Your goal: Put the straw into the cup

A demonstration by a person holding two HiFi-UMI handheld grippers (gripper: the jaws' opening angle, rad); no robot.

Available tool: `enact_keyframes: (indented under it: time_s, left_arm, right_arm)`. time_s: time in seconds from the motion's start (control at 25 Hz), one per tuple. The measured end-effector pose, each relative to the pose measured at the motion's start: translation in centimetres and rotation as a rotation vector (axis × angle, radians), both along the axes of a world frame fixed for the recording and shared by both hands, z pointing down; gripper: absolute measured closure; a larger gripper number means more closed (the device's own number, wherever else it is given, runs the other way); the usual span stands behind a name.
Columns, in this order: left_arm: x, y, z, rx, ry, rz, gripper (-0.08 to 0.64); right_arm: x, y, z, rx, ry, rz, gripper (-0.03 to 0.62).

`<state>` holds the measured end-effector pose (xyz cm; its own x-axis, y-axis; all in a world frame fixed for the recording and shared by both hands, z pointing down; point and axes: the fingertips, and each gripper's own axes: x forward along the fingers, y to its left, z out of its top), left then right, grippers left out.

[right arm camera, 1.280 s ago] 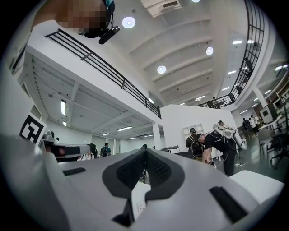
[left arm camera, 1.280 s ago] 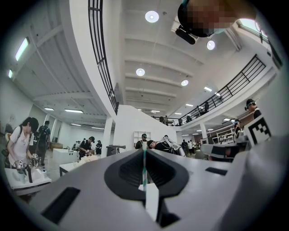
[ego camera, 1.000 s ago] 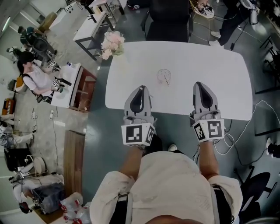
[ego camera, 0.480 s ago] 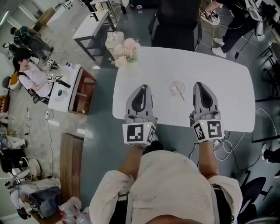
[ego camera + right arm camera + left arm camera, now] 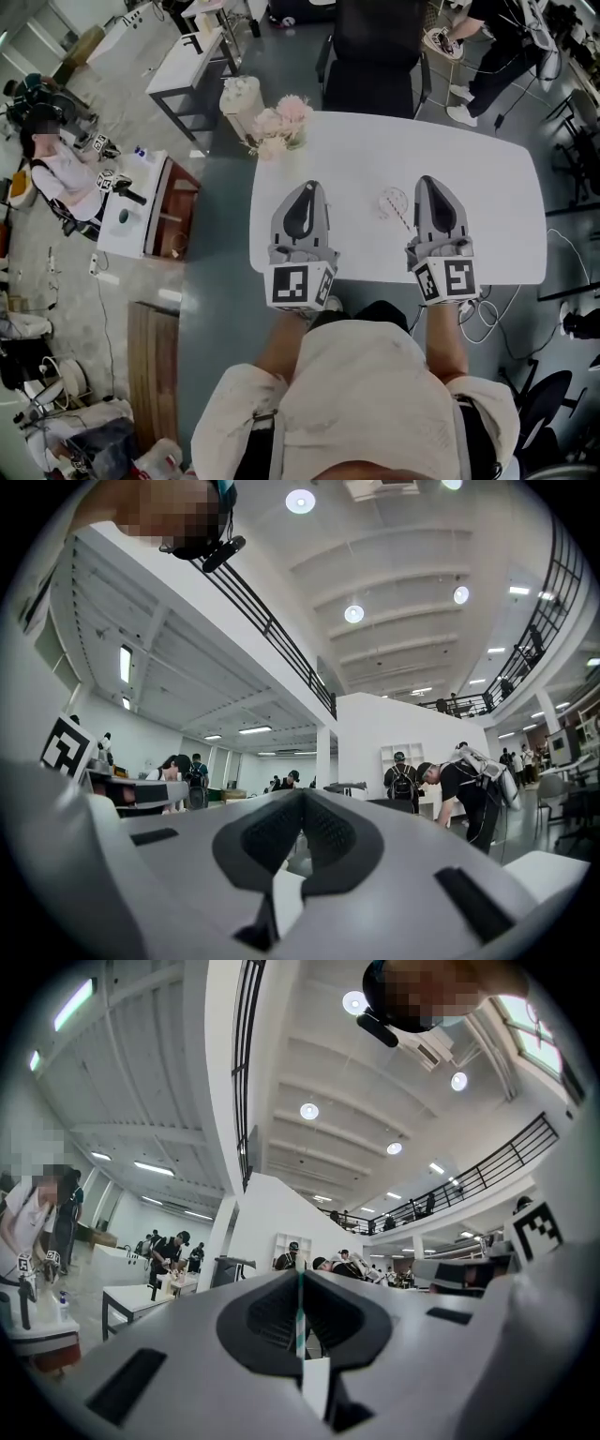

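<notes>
The green-striped straw (image 5: 300, 1314) stands upright in the seam of my left gripper (image 5: 300, 1283), whose jaws are closed on it. Only a thin green-and-white sliver shows there, its lower end running down behind the gripper body. In the head view I cannot make it out at all; from above I see only the gripper's pointed shell.

My right gripper (image 5: 302, 803) has its jaws together at the tips with nothing between them.

The cup (image 5: 394, 202) is clear and hard to read against the white table (image 5: 497, 178); it shows as a faint ring. It sits between my two grippers, just beside the right one and farther from the left. A red-striped straw (image 5: 402, 217) leans out of the cup toward my near side. Whether its lower end rests on the cup's bottom I cannot tell.

Beyond the cup and to its left, a bunch of pale flowers (image 5: 281, 127) sits at the table's far corner. A dark chair (image 5: 375, 56) stands past the far edge, beyond the cup, its top cut off by the frame.

Both gripper views look out level over the table, so neither shows the cup.
</notes>
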<state>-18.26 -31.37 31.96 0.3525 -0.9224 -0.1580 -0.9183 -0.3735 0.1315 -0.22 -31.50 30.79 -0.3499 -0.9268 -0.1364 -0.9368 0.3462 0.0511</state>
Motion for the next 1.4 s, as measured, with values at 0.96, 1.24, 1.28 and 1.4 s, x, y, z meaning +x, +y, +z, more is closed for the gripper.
enact_keyframes:
  time_s: [0.96, 1.24, 1.28, 1.4]
  left_arm:
    - [8.1, -8.5, 5.2, -0.12, -0.012, 0.122, 0.545]
    - [11.7, -12.8, 7.4, -0.206, -0.011, 0.162, 0.545]
    - [12.2, -13.5, 8.0, -0.221, -0.012, 0.167, 0.545]
    - [13.9, -15.0, 10.1, -0.268, -0.01, 0.183, 0.546]
  right_arm:
    - [8.0, -7.4, 5.4, -0.093, -0.053, 0.104, 0.592]
    - [11.4, -11.3, 6.9, -0.148, -0.066, 0.135, 0.592]
    - [11.9, -11.9, 7.5, -0.158, -0.069, 0.14, 0.592]
    - [13.8, -13.2, 9.4, -0.197, -0.077, 0.154, 0.592]
